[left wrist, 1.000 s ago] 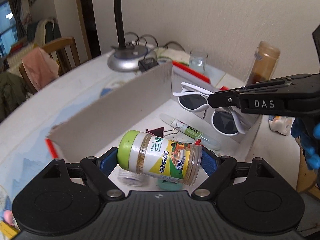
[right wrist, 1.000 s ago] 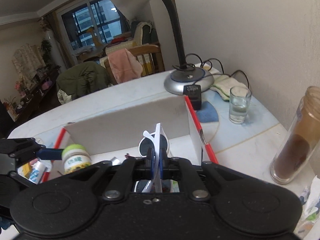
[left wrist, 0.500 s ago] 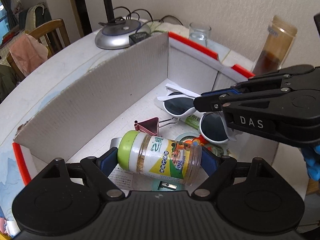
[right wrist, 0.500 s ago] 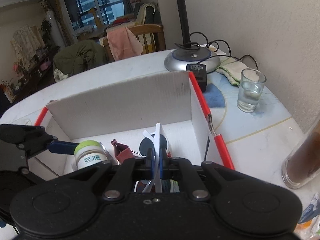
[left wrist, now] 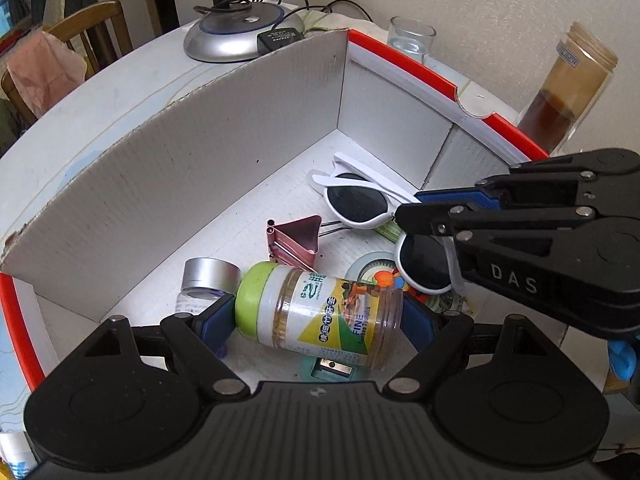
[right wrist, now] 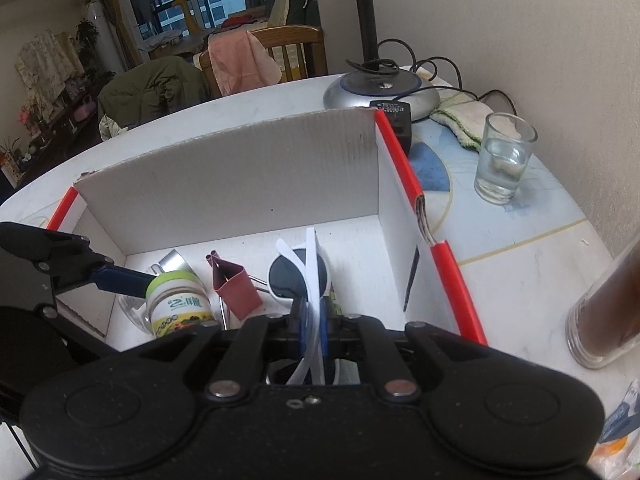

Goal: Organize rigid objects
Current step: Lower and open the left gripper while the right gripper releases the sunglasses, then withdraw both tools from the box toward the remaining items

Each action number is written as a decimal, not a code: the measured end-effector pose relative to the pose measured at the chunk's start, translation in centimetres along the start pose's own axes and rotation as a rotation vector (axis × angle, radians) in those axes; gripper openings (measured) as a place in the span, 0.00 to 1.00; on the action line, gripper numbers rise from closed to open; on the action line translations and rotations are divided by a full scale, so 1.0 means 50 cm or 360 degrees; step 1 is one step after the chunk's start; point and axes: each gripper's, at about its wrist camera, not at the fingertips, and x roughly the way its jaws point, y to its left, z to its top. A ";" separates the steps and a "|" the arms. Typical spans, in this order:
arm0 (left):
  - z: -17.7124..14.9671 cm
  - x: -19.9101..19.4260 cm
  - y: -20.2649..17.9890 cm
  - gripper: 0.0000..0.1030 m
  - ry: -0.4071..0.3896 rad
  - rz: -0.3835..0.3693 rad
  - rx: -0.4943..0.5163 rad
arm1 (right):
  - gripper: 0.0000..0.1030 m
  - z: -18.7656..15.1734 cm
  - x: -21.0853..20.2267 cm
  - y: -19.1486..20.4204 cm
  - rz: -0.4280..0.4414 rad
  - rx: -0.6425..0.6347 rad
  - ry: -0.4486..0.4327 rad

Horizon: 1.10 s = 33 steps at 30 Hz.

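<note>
Left gripper (left wrist: 318, 318): toothpick jar (left wrist: 320, 314) is being clamped lengthwise; binder clip (left wrist: 296, 238) just ahead.
Right gripper (right wrist: 312, 320): jaws are opening, sunglasses (right wrist: 306, 276) lying between the fingers inside the box (right wrist: 248, 184).

"das" on right claw (left wrist: 416, 210) (embossed), "fine" on jar (left wrist: 320, 314)

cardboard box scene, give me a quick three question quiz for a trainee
1. True or false: the clear toothpick jar with a green lid lies sideways between the left gripper jaws.
2. Which item do the right gripper jaws have between them? A pink binder clip; B white sunglasses; C silver-capped bottle
3. Fill in: the drinking glass stands ____ the white cardboard box.

Key: 1 true; 2 B; 3 outside
</note>
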 end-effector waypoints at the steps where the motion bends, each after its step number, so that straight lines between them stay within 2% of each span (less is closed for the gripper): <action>1: -0.001 0.000 0.001 0.83 0.0002 -0.0005 -0.0006 | 0.13 -0.001 -0.002 -0.001 0.0006 0.0011 -0.0001; 7: -0.005 -0.003 0.002 0.83 -0.0002 -0.0014 -0.0002 | 0.24 -0.004 -0.019 0.001 0.0035 0.0032 -0.0004; 11: -0.008 -0.020 0.004 0.83 -0.0056 -0.0009 -0.0001 | 0.33 -0.004 -0.031 0.004 0.0047 0.0036 -0.0017; 25: -0.045 -0.131 0.017 0.83 -0.0317 -0.0013 -0.0073 | 0.44 0.003 -0.106 0.024 0.0092 0.0028 -0.0111; 33: -0.079 -0.208 0.032 0.83 -0.0469 0.0046 -0.0131 | 0.52 0.012 -0.167 0.058 0.0138 -0.0024 -0.0198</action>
